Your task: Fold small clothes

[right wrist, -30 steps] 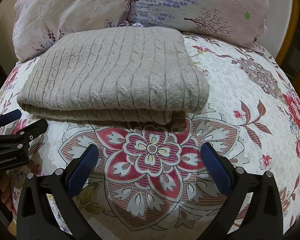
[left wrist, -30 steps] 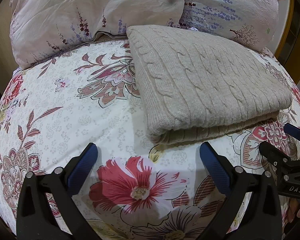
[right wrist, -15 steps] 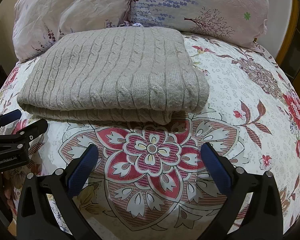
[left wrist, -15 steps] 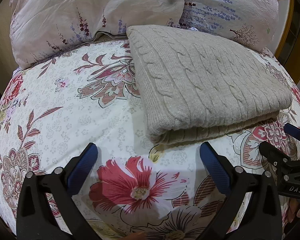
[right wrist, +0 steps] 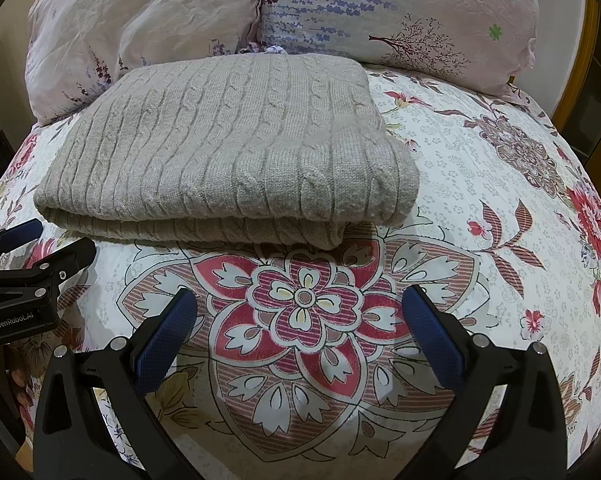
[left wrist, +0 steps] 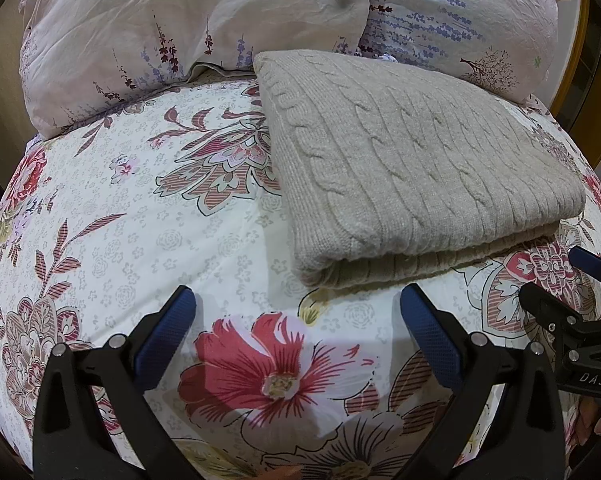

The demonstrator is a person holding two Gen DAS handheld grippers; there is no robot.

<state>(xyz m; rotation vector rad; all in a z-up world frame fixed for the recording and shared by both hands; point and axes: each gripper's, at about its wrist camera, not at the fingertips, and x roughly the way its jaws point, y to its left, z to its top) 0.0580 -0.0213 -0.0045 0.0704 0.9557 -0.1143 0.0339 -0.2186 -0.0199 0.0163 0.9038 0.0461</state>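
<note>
A beige cable-knit sweater (left wrist: 412, 168) lies folded into a neat rectangle on the floral bedsheet (left wrist: 140, 220); it also shows in the right wrist view (right wrist: 236, 156). My left gripper (left wrist: 296, 312) is open and empty, hovering over the sheet just in front of the sweater's near left corner. My right gripper (right wrist: 300, 312) is open and empty, in front of the sweater's near right corner. Each gripper shows at the edge of the other's view: the right one (left wrist: 556, 284) and the left one (right wrist: 48, 240).
Two floral pillows (left wrist: 188, 16) (right wrist: 400, 12) lean at the head of the bed right behind the sweater. A wooden frame edge (right wrist: 580, 60) shows at the far right. Bare sheet (right wrist: 500, 200) lies to the sweater's right.
</note>
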